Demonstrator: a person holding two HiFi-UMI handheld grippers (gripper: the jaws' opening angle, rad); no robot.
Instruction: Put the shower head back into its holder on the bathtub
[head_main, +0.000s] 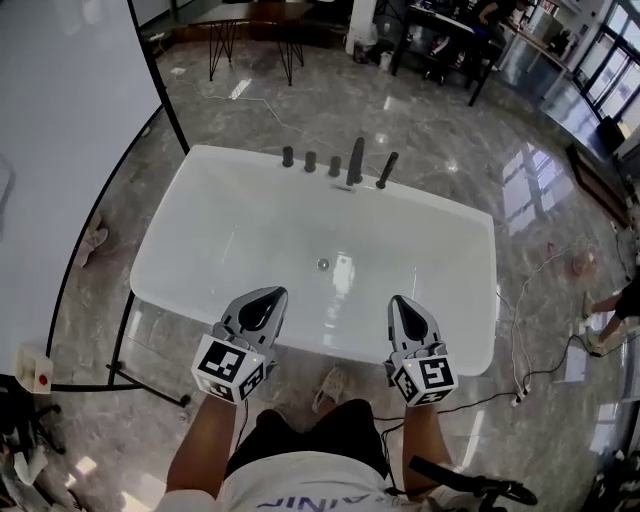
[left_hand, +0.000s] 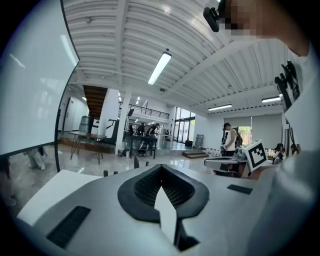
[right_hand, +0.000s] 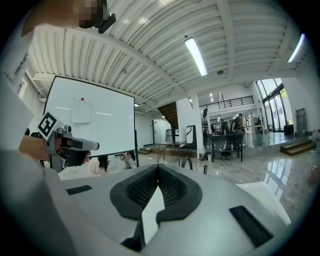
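Observation:
The white bathtub lies below me. Along its far rim stand black fittings: three knobs, a tall spout and the slim black shower head, which leans a little to the right beside the spout. Both grippers hover over the near rim, well short of those fittings. My left gripper has its jaws shut with nothing between them, and the left gripper view shows its tips meeting. The right gripper is shut and empty too, with its tips together.
A large whiteboard on a black frame stands close to the tub's left side. Cables trail over the marble floor on the right, near another person's feet. Black tables stand at the back.

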